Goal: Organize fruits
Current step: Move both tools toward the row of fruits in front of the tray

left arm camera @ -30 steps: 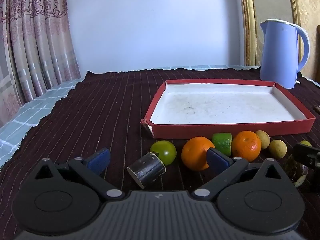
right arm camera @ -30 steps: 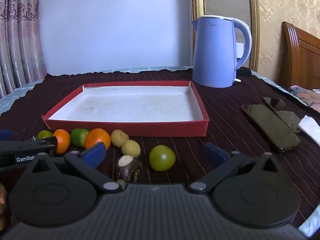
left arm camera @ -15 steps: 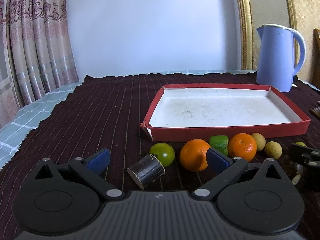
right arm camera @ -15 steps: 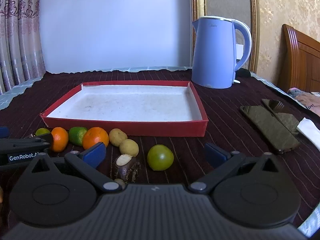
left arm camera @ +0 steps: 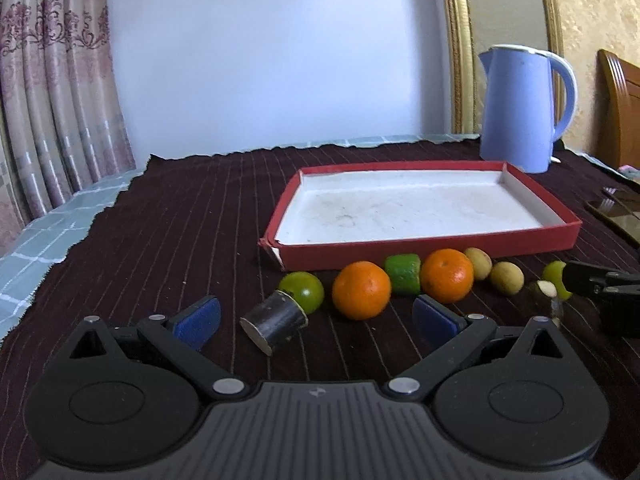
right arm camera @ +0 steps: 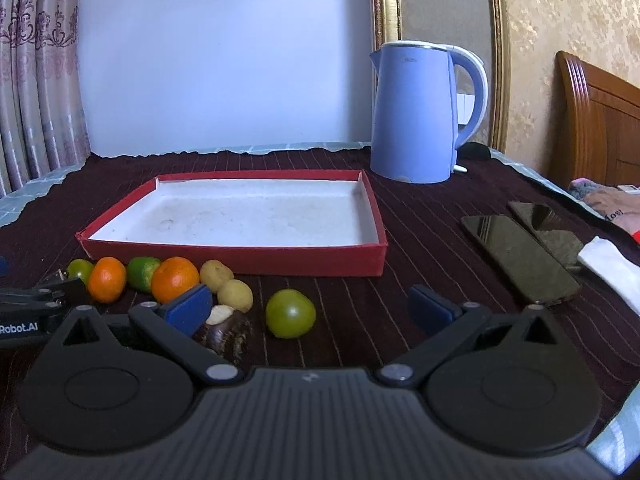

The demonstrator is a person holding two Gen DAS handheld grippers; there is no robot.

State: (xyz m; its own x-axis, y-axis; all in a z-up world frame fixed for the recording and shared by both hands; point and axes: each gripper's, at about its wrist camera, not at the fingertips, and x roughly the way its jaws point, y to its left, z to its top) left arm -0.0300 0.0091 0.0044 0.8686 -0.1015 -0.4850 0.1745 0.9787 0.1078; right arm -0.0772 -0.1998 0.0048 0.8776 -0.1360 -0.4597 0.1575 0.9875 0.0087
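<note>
- Left gripper [left arm camera: 316,316] wide open, holding nothing, low over the bench [left arm camera: 168,240]; dark cylinder piece [left arm camera: 276,322] lies between its pads, touching neither.
- Left wrist view: fruit row just in front of the red tray [left arm camera: 424,254]: green fruit [left arm camera: 303,291], orange [left arm camera: 361,290], cut lime [left arm camera: 403,274], second orange [left arm camera: 447,276], two small tan fruits [left arm camera: 478,263] [left arm camera: 507,277].
- Tray floor bare, so nothing sorted yet; all fruit left to move.
- Tray's near-left corner looks torn; its near wall stands right behind the row, little clearance there. Open cloth to the left.
- Right gripper [right arm camera: 310,306] also spread wide and empty, a lone green fruit [right arm camera: 290,313] sitting between its pads.
- Right wrist view: same row at left, plus a dark-skinned piece with white flesh [right arm camera: 226,328] by the left pad.
- Room on the right is tighter: two phones [right arm camera: 520,258] and a white tissue [right arm camera: 612,268] lie there; blue kettle [right arm camera: 420,114] stands behind the tray's far-right corner.
- Left gripper body pokes in at this view's left edge, close to the row; I'd judge crowding likely if both go in together.
</note>
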